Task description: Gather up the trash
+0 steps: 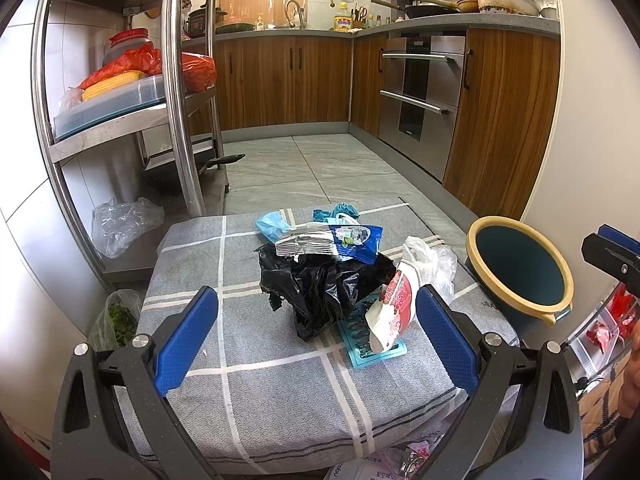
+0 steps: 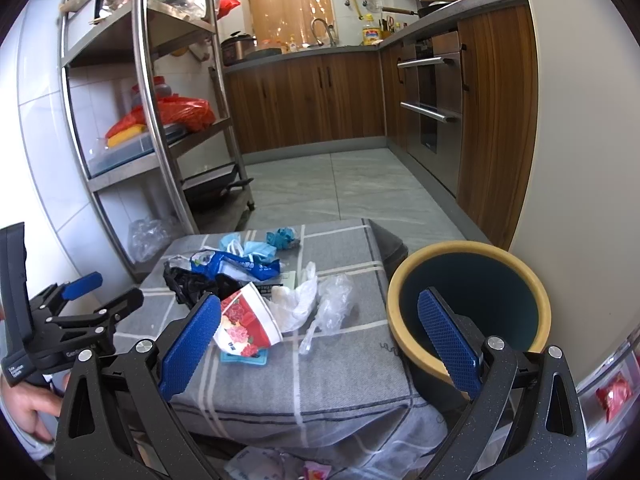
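Note:
A heap of trash lies on a grey checked cloth (image 1: 248,392) (image 2: 344,368): a crumpled black plastic bag (image 1: 320,284) (image 2: 188,280), a blue snack wrapper (image 1: 360,240) (image 2: 236,266), a red-and-white paper cup (image 1: 390,312) (image 2: 248,320) on its side, clear plastic bags (image 1: 430,260) (image 2: 320,300) and light blue face masks (image 1: 272,224) (image 2: 248,248). My left gripper (image 1: 316,336) is open just short of the black bag, nothing between its fingers. My right gripper (image 2: 320,344) is open, its left pad next to the cup. A dark bin with a yellow rim (image 1: 520,268) (image 2: 468,308) stands at the right.
A steel rack (image 1: 176,92) (image 2: 160,112) with a red bag and a tray stands at the left. Wooden cabinets and an oven (image 1: 420,92) line the back and right. Grey tiled floor (image 1: 312,168) lies beyond the cloth. A person's hand (image 2: 24,412) holds the left gripper.

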Tool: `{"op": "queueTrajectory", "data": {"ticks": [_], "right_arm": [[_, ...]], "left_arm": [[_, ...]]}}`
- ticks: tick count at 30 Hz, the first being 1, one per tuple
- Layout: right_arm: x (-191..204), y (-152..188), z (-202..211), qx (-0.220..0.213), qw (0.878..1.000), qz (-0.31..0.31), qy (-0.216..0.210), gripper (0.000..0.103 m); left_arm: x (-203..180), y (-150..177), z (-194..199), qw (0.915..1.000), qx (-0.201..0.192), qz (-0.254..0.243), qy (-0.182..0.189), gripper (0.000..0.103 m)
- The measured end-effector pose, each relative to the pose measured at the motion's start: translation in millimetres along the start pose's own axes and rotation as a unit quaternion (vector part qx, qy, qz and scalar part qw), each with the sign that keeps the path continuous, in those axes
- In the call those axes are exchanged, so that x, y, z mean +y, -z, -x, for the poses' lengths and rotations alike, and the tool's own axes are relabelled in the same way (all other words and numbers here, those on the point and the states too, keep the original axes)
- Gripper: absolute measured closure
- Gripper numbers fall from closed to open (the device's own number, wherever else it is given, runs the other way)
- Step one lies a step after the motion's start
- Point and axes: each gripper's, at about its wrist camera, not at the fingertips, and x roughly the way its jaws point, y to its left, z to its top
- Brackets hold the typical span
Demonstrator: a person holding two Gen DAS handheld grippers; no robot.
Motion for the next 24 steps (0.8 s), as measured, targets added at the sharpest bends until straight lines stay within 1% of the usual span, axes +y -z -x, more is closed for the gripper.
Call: {"op": "queueTrajectory", "data": {"ticks": [7,12,16,18,20,22,24], "right_arm": [[1.2,1.2,0.5,0.001,1.000,0.001,0.000,0.005],[-3.1,4.3,-2.3,0.010,1.000,-0.005,-0.004,0.005],[-6.8,4.2,-6.8,0.022,1.000,-0.011,-0.012,0.008],[-8.9,3.6,-10.8,0.033,0.999,-0.018,-0.018,0.010],[-10.5,1.8,-15.4,0.046,0.998,-0.024,-0.025,0.014],[-10.9,1.6,-19.8,0.056,0.998,-0.028,-0.030,0.014],[-9.2,2.7,-25.0,0.069,0.997,-0.029,-0.037,0.014]], "left_arm": [[0.2,0.5,-0.3,1.0000,0.000,0.000,-0.001,0.006],[2.8,0.3,-2.9,1.0000,0.008,0.003,-0.001,0.006],[9.3,-4.1,-10.9,0.9994,0.029,0.017,0.003,0.007],[12.4,-8.2,-14.9,0.9991,0.039,0.018,0.005,0.012],[18.0,-16.1,-23.5,0.9984,0.054,0.018,0.007,0.015],[24.3,-24.2,-33.0,0.9972,0.069,0.021,0.016,0.018],[26.6,-31.8,-44.1,0.9962,0.082,0.012,0.027,0.019]]}}
